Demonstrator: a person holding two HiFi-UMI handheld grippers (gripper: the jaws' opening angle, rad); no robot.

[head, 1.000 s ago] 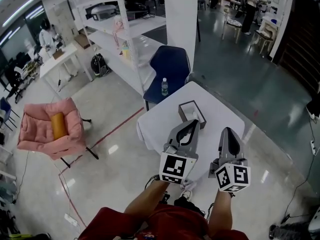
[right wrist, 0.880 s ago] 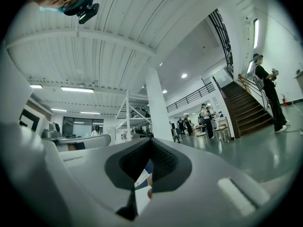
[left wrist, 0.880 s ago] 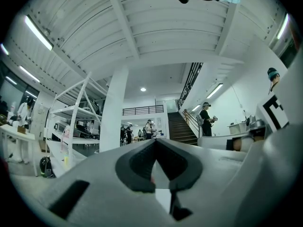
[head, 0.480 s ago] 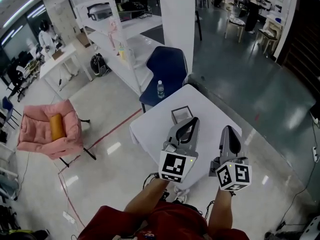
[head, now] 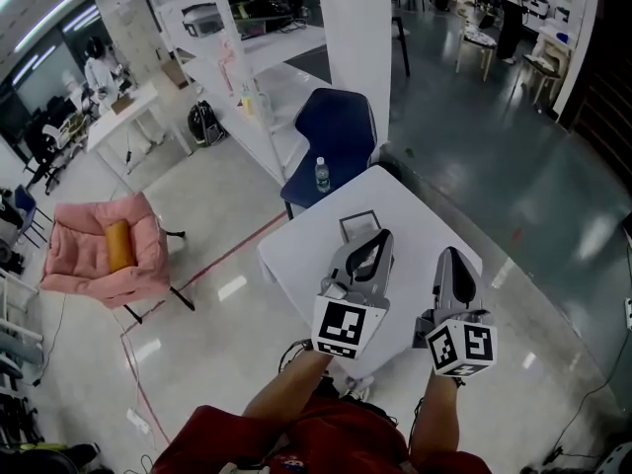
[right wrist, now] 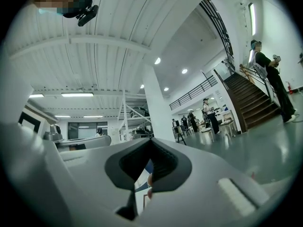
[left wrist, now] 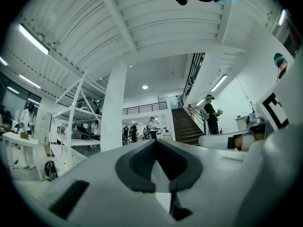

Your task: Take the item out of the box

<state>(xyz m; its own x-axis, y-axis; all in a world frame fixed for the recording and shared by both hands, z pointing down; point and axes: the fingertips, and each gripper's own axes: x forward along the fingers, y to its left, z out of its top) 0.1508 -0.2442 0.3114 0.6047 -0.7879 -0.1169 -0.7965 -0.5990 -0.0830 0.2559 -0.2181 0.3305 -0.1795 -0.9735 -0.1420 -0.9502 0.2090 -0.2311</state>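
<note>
A small open box (head: 356,226) with a dark rim and pale inside sits on the white table (head: 415,215); what it holds cannot be made out. My left gripper (head: 379,235) hangs above the table just near of the box and hides its near edge. Its jaws are shut on nothing. To the right, my right gripper (head: 449,254) hovers over the table, also shut and empty. In the left gripper view, the left gripper (left wrist: 155,141) points level across the hall with its tips together. The right gripper (right wrist: 151,140) looks the same in its own view.
A blue chair (head: 338,128) with a water bottle (head: 322,173) on its seat stands against the table's far side. Behind it rise a white pillar (head: 354,38) and white shelving (head: 232,57). A pink armchair (head: 102,255) stands far left. People stand in the distance.
The head view has shifted, so the table and box sit a little further left in the picture than a second ago. Both grippers keep their place and stay shut.
</note>
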